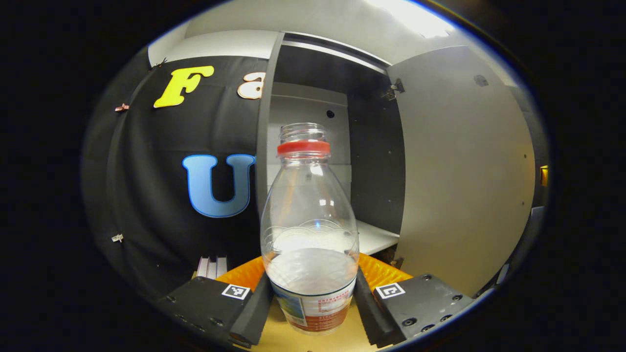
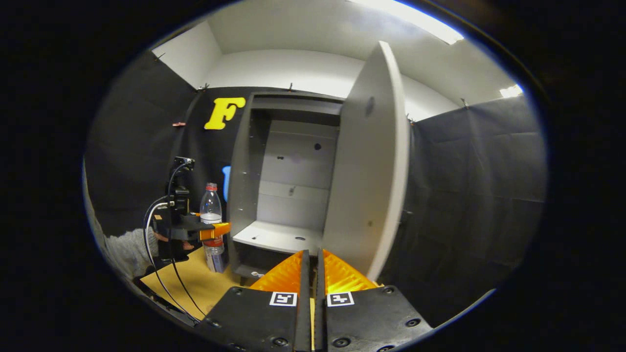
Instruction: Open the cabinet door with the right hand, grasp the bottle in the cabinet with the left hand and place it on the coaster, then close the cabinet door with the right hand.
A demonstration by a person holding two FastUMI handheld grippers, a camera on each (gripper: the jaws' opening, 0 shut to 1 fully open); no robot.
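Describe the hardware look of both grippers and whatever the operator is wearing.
Left gripper and right gripper: dark, angular, bolted bodies, each with two square black-and-white fiducial tags and ribbed orange parts behind the fingers. In the right gripper view, the left unit carries a small camera on a mast and looping black and white cables. The operator's sleeve is grey knit.

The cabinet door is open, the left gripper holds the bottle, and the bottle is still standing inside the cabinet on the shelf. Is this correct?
Not quite. The cabinet door is open and the left gripper is shut on the bottle, but the right gripper view shows the bottle outside the cabinet, to its side above the table. The shelf is bare.
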